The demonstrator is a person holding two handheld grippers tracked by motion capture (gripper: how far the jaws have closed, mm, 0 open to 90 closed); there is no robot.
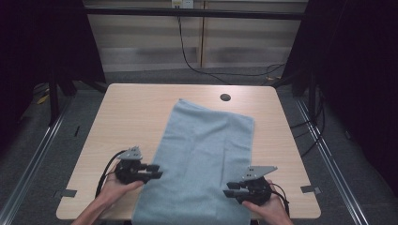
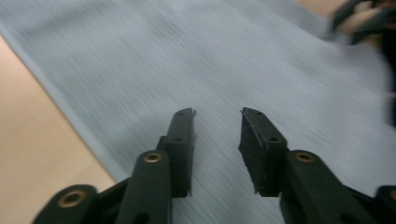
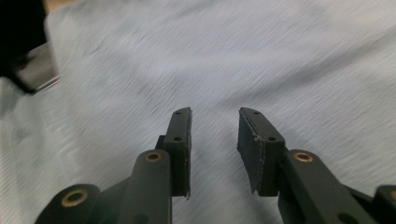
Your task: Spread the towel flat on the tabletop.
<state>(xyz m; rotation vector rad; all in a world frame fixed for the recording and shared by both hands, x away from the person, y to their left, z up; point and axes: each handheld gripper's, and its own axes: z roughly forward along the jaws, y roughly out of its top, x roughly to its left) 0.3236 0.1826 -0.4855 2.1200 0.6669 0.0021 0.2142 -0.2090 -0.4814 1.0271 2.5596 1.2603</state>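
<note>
Pale grey-blue rectangular cloth [image 1: 202, 159] spread flat mid-frame on the light wooden surface [image 1: 131, 112], near end hanging over the bottom edge. Left tongs [image 1: 152, 171] and right tongs [image 1: 231, 190] parted, holding nothing, at its side edges. Probably soft, light, limp; best pinched at edges or corners.
</note>
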